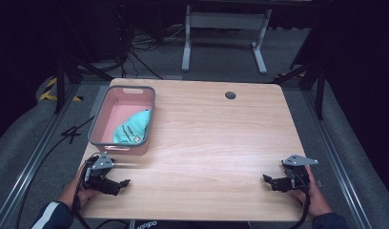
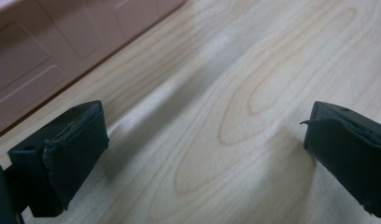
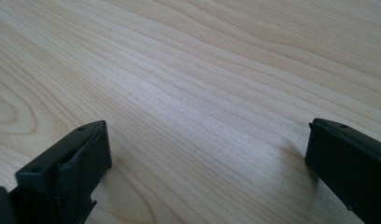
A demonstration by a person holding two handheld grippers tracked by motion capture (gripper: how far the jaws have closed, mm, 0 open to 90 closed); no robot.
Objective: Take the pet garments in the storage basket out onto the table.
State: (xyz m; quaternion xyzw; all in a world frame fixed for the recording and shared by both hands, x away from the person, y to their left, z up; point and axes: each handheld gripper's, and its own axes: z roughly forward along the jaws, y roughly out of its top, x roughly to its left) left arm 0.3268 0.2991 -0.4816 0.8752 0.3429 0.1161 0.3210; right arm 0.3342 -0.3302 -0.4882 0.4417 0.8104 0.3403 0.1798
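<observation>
Ok, both hands low at the near edge of the table (image 1: 207, 143). My left gripper (image 1: 117, 183) sits by the near-left corner, jaws spread wide w/ nothing between them, just bare wood. In the left gripper view the fingers (image 2: 69, 154) hang just above the tabletop, and the pink wall of the bin (image 2: 53, 46) runs across the upper left, close by.

Right gripper (image 1: 273, 182) is over by the near-right corner, well apart from the left one. Jaws spread wide there too, empty; right gripper view has only wood grain between the fingers (image 3: 72, 168).

The bin (image 1: 99, 119), pink inside w/ a grey rim, stands at the left edge of the table, from around the middle up toward the far-left corner, just beyond my left gripper. Inside it lies a teal cloth item (image 1: 133, 129) w/ a small label or print on it, can't read it. It's bunched in the near-right part of the bin, leaning up on the right wall.

Small dark round hole (image 1: 230, 95) near the far edge, right of centre.
</observation>
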